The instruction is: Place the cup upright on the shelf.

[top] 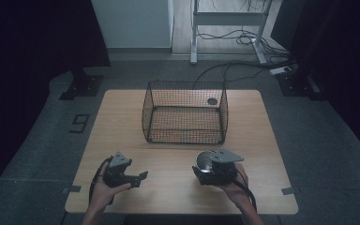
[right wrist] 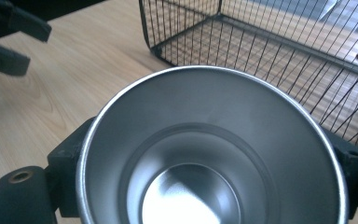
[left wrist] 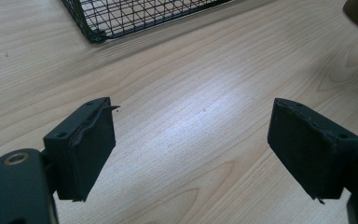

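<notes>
My right claw pinches a steel cup across its body, one black pad on each side, mouth turned toward the claw's camera. The cup is polished metal, round, with a stepped inside and a flared rim; smooth walls, so I judge the pads could slip. It sits in my grip above the near right part of the table. The wire basket lies straight ahead and slightly left, at the far middle of the table: black mesh, rectangular, open on top, long axis left to right. The right hand is the nearer one to it. My left claw hovers near left, spread wide, nothing between its pads, over pale wood-grain tabletop.
</notes>
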Available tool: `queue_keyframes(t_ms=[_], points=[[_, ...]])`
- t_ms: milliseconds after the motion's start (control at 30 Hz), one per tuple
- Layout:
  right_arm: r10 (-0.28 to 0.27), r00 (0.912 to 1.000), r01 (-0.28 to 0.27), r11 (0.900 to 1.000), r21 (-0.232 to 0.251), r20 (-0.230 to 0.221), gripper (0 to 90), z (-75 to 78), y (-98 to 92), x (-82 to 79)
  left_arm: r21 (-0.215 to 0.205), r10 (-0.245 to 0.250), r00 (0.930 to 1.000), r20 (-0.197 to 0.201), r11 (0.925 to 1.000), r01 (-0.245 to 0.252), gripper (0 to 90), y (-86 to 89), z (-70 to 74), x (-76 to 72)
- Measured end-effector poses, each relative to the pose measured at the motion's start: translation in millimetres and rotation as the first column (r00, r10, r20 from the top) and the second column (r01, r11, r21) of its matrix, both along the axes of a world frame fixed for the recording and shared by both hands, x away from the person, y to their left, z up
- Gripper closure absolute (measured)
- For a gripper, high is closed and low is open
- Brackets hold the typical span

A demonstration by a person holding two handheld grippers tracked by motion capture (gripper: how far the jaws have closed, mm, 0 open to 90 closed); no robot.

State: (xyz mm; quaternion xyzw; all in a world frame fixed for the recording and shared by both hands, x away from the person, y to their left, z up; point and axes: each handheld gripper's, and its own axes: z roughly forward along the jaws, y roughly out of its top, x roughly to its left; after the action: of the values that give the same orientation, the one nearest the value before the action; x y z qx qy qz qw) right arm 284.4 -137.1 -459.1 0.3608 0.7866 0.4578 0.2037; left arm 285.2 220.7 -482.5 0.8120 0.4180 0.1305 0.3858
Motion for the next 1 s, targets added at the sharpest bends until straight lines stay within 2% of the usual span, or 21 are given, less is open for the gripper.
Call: queue_keyframes(t_ms=[67, 433, 567, 1000], points=[[0.001, 0.9999, -0.001, 1.000, 0.006, 0.012, 13.3, 8.5, 0.3, 2.2, 0.000, 0.000, 1.0000, 0.001, 1.0000, 0.000, 15.3, 0.1, 0.1, -0.1], [0.000, 0.9995, -0.001, 0.999, 0.034, 0.031, 13.3, 28.2, 3.3, 11.9, -0.002, 0.003, 1.0000, 0.002, 1.0000, -0.003, 15.3, 1.0, 1.0, -0.5], [-0.005, 0.9991, 0.003, 0.999, 0.049, 0.041, 13.4, 40.2, 3.3, 18.8, -0.001, 0.002, 1.0000, 0.002, 1.0000, -0.002, 15.3, 1.2, 0.9, -0.4], [-0.006, 0.9986, 0.002, 0.997, 0.073, 0.053, 13.3, 60.8, 5.5, 34.6, -0.004, 0.000, 1.0000, 0.003, 1.0000, 0.000, 15.3, 1.6, 1.3, -0.6]])
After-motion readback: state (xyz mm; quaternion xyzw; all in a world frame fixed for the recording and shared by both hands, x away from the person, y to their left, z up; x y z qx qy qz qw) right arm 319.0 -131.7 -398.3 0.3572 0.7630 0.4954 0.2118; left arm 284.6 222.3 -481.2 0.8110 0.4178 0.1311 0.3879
